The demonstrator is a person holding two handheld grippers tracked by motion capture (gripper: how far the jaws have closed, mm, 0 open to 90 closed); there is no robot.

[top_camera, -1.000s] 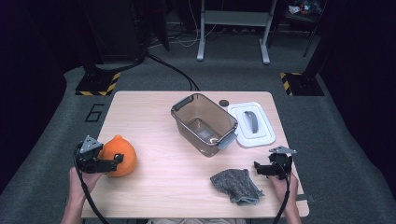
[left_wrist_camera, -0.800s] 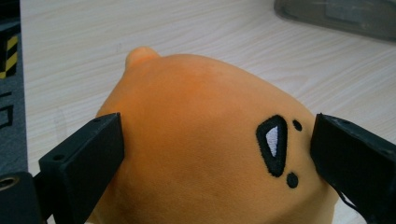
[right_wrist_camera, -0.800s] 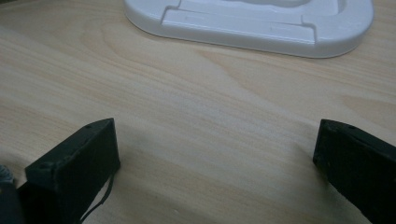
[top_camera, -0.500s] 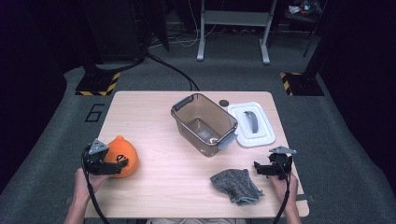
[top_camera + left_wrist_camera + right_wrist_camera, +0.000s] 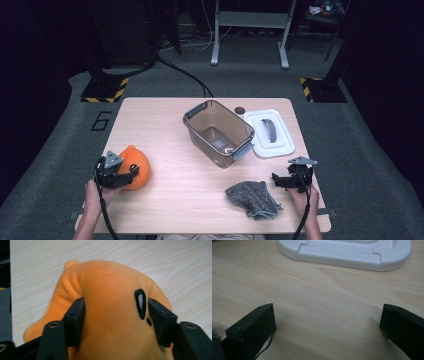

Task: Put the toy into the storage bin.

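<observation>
Orange plush toy (image 5: 135, 167) at eight o'clock on the table, plain apart from a black oval eye patch with a pale glint (image 5: 140, 302) and a small black dot beside it. Black left gripper (image 5: 119, 175) with a grey three-cornered plate; black right gripper (image 5: 280, 181) at four o'clock, plate grey too. Pale wood table (image 5: 165, 120) with fine light-brown grain. Clear brownish-tinted box (image 5: 218, 132) near the centre with grey clasps. White lid (image 5: 270, 134) at two o'clock with a grey handle. Mottled grey cloth (image 5: 251, 199) at five o'clock. Small black disc (image 5: 240, 110) at one o'clock.
</observation>
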